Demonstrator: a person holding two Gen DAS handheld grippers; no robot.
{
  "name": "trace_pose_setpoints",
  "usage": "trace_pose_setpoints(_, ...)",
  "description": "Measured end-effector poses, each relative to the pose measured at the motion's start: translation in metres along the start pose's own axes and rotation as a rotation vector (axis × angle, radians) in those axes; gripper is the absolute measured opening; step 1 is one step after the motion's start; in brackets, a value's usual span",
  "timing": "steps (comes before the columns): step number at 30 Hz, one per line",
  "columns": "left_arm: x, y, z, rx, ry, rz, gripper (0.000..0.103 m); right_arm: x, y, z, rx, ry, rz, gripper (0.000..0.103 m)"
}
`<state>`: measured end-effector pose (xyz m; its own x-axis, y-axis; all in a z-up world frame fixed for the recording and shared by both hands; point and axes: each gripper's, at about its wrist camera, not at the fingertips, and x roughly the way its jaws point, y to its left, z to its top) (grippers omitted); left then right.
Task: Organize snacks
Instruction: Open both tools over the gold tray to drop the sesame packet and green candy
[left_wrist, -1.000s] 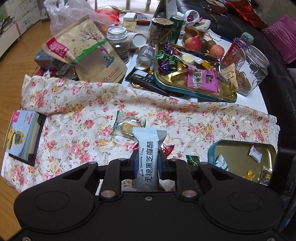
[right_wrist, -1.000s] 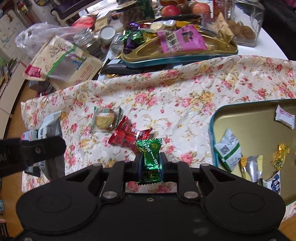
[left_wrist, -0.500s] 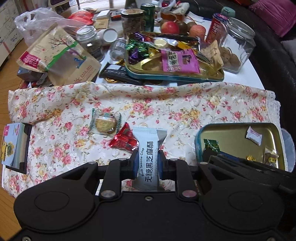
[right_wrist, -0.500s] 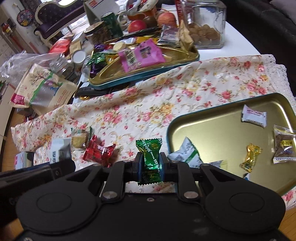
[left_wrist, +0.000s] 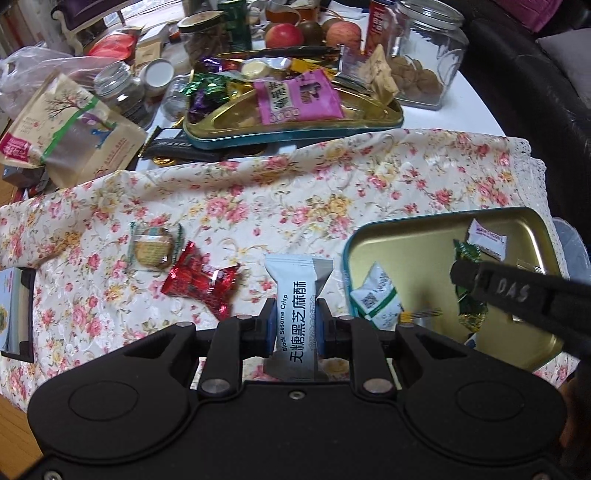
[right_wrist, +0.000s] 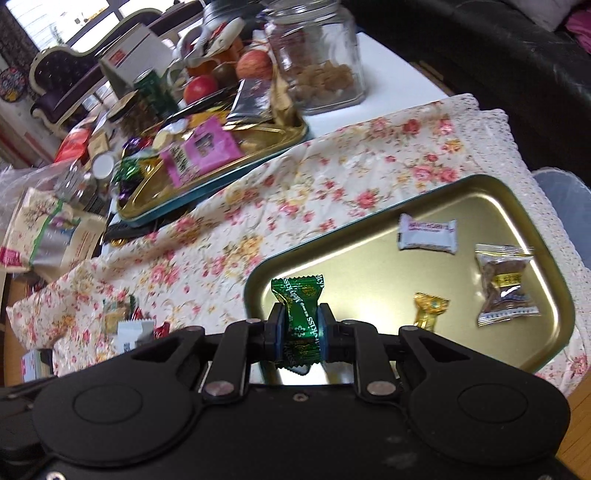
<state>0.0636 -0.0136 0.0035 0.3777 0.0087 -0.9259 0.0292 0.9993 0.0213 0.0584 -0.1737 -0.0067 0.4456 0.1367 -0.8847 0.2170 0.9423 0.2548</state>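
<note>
My left gripper (left_wrist: 295, 325) is shut on a grey-white black sesame crisp packet (left_wrist: 298, 295), held above the floral cloth just left of the gold tray (left_wrist: 417, 229). My right gripper (right_wrist: 299, 328) is shut on a green candy (right_wrist: 300, 314) and holds it over the near left part of the gold tray (right_wrist: 480, 184). In the left wrist view the right gripper's arm (left_wrist: 517, 295) reaches over the tray with the green candy (left_wrist: 467, 254). A red candy wrapper (left_wrist: 201, 280) and a round biscuit packet (left_wrist: 153, 249) lie on the cloth.
The tray holds a white bar (right_wrist: 426, 232), a clear cookie packet (right_wrist: 506, 284), a gold candy (right_wrist: 428, 308) and a white-green packet (left_wrist: 376, 295). Behind stand a second full tray (left_wrist: 295, 107), a glass jar (left_wrist: 421, 62), apples, jars and a paper bag (left_wrist: 66, 129). A booklet (left_wrist: 14, 306) lies left.
Both grippers have moved right and forward. The right gripper with the green candy has gone from over the cloth to over the gold tray. Both still hold their snacks.
</note>
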Motion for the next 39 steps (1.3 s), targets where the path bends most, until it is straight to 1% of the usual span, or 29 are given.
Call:
trace_pose_setpoints(9,-0.003,-0.044,0.01,0.078,-0.051,-0.075,0.027,-0.022,-0.049,0.021,0.134,-0.07,-0.013,0.02)
trace_pose_setpoints(15,0.002,-0.077,0.019,0.108,-0.059,-0.116,0.027,-0.033,-0.069,0.025,0.164,-0.097,-0.011,0.02)
trace_pose_setpoints(21,0.018,-0.102,0.024,0.125,-0.042,-0.108,0.027,-0.036,-0.092,0.027,0.187,-0.105,-0.036,0.02)
trace_pose_setpoints(26,0.029,-0.108,0.027,0.116,-0.037,-0.102,0.029,-0.04,-0.112,0.029,0.238,-0.117,-0.053,0.02)
trace_pose_setpoints(27,0.029,-0.108,0.027,0.111,-0.042,-0.098,0.032,-0.04,-0.114,0.029,0.241,-0.12,-0.055,0.02)
trace_pose_setpoints(28,0.029,-0.108,0.028,0.105,-0.044,-0.094,0.039,-0.041,-0.116,0.029,0.24,-0.121,-0.056,0.02)
trace_pose_setpoints(30,0.03,-0.106,0.029,0.094,-0.04,-0.095,0.044,-0.041,-0.118,0.029,0.24,-0.12,-0.056,0.02)
trace_pose_setpoints(36,0.031,-0.096,0.03,0.067,-0.016,-0.085,0.044,-0.039,-0.118,0.027,0.238,-0.11,-0.064,0.02)
trace_pose_setpoints(39,0.033,-0.091,0.029,0.055,0.003,-0.074,0.044,-0.038,-0.116,0.025,0.232,-0.098,-0.068,0.022)
